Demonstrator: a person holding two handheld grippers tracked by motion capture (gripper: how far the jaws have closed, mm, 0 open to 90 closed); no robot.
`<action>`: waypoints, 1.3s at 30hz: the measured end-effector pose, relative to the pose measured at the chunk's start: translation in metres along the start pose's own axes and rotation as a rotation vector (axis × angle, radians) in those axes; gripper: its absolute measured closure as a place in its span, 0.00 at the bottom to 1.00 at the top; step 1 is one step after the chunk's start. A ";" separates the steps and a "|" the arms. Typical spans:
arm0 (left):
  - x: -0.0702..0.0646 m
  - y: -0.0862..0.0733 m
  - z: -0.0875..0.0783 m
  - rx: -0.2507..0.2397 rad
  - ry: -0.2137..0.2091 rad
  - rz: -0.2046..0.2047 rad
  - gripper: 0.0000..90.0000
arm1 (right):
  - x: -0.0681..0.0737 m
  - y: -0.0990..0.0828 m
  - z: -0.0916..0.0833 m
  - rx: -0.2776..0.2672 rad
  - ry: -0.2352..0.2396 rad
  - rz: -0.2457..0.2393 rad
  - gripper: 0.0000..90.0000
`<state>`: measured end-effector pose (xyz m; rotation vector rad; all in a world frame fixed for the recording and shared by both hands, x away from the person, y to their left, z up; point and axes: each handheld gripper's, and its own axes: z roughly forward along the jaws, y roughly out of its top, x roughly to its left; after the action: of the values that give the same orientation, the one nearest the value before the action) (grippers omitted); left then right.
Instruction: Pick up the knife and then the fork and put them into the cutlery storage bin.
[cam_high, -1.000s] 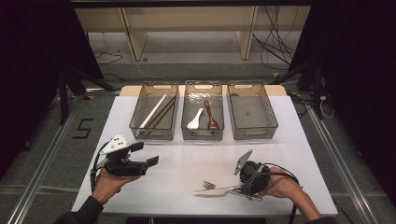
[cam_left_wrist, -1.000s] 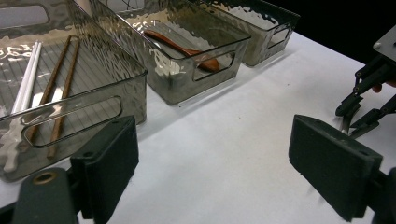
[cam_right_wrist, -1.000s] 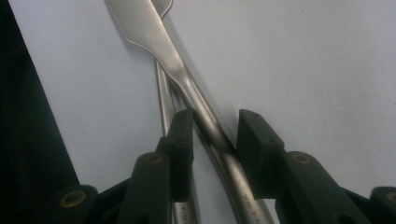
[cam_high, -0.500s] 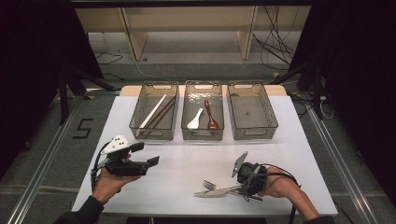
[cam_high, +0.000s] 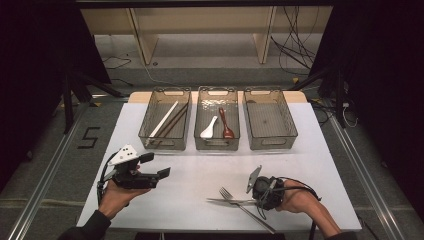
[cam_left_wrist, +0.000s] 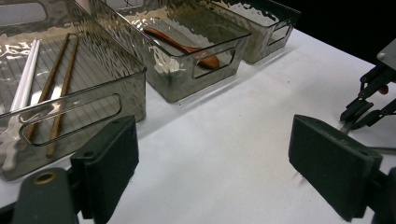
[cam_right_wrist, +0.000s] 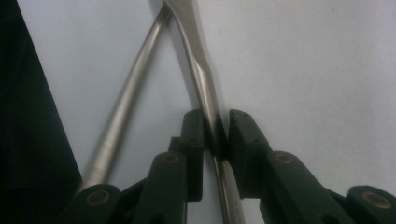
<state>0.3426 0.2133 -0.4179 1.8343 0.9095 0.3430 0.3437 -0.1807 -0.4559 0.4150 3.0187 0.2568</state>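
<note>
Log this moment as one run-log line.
right tool: closing on silver metal utensil handle | left tool: open, idle | third clear plastic bin: empty

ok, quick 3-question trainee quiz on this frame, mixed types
1. True or false: the rightmost bin holds a spoon.
2. Which bin holds the chopsticks: A left, B middle, C right?
3. What sits between the pads of the right gripper?

Key:
1. False, it is empty.
2. A.
3. A steel utensil handle that lies crossed with the fork. The jaws have just been closing on it.
</note>
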 end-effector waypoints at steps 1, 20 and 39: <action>0.000 0.000 0.000 0.000 0.000 0.002 0.17 | 0.000 0.000 0.000 -0.002 0.003 -0.003 0.87; -0.001 0.000 0.001 0.003 -0.003 0.003 0.17 | 0.002 0.000 -0.001 -0.008 -0.015 -0.066 0.93; 0.000 0.000 0.000 -0.001 -0.001 0.001 0.17 | -0.006 -0.004 -0.010 -0.111 -0.012 0.015 0.94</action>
<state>0.3425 0.2131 -0.4174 1.8342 0.9076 0.3435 0.3468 -0.1876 -0.4460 0.4286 2.9721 0.4197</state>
